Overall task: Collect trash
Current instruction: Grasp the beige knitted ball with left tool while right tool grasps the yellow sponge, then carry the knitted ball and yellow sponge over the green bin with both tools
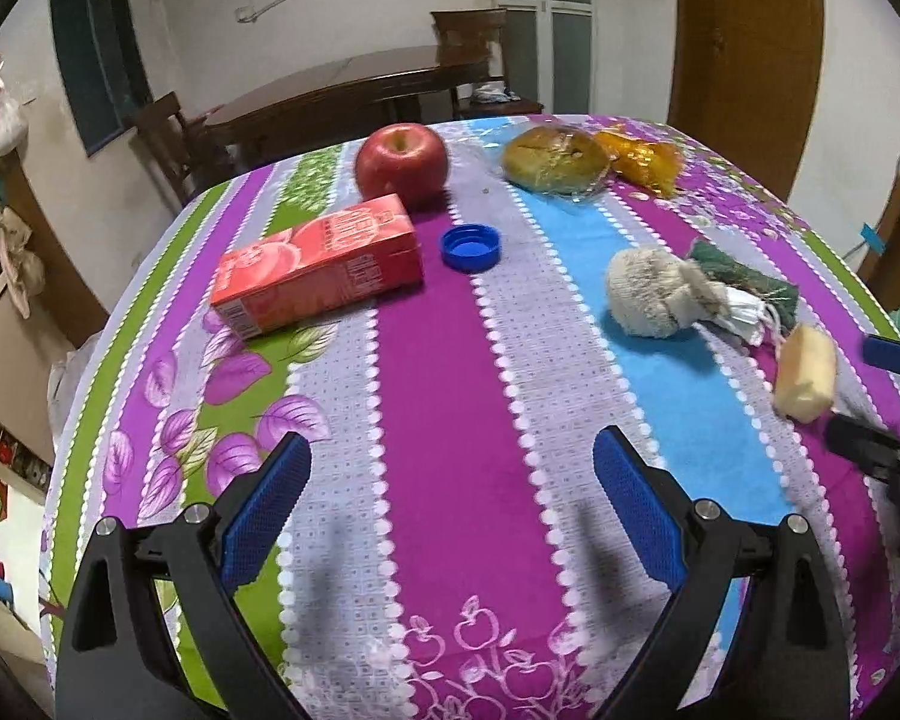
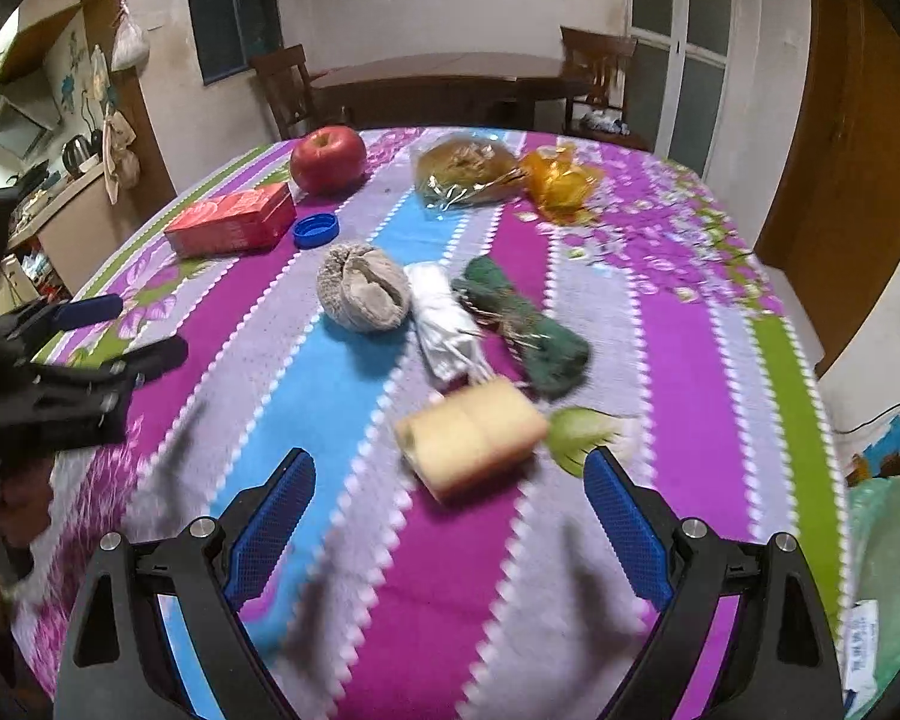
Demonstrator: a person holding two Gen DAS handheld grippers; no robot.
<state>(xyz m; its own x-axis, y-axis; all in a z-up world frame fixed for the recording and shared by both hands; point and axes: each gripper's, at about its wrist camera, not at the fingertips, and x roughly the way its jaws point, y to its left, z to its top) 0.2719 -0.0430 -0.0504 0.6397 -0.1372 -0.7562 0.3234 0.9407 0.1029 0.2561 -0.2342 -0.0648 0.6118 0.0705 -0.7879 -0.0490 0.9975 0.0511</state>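
Green bag (image 2: 888, 546) cut off beside tablecloth (image 2: 678, 360)

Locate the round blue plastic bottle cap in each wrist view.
Left wrist: round blue plastic bottle cap, upper centre, right of the red juice carton.
Right wrist: cap, upper left, again right of the carton.
Shared landmark: red apple just behind both.

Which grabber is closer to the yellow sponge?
Right. The right gripper hovers open just short of the yellow sponge. The left gripper is open, farther off to the sponge's left.
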